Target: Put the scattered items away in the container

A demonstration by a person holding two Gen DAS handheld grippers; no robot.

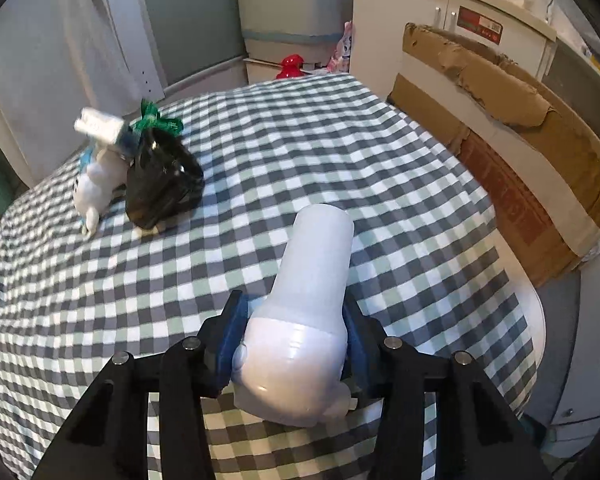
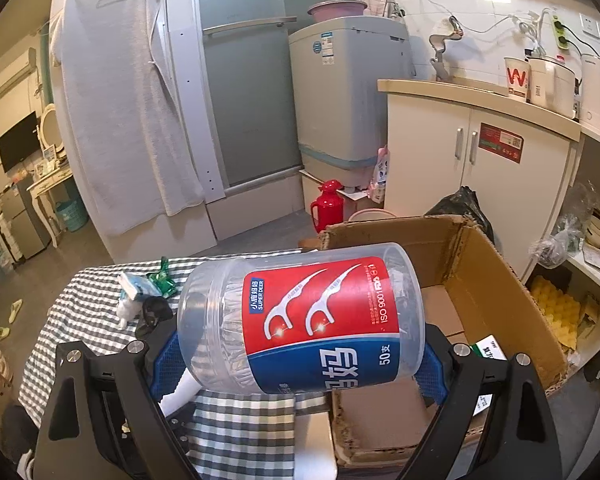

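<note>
While the right gripper point(image 2: 300, 354) held the clear floss-pick jar point(image 2: 300, 320) sideways between its blue pads, just short of the cardboard box point(image 2: 512, 284), the left gripper point(image 1: 290, 344) had its jaws around a white bottle point(image 1: 304, 300) lying on the checked tablecloth point(image 1: 300, 152). The bottle sat between the blue pads, and both seemed to touch its sides, so I judged it gripped, though it rested on the cloth, not yet lifted. The box stood open off the right edge of the table; in the right wrist view its floor showed only a small green-and-white packet point(image 2: 488, 350) near the near wall, so little appeared to have been tidied. On the far left of the table a white plush toy point(image 1: 96, 188), a black bag point(image 1: 160, 184) with a green tie and a small white-and-blue tube point(image 1: 104, 128) sat bunched together, untouched. By my reckoning the job was early: two items in hand, three waiting.
</note>
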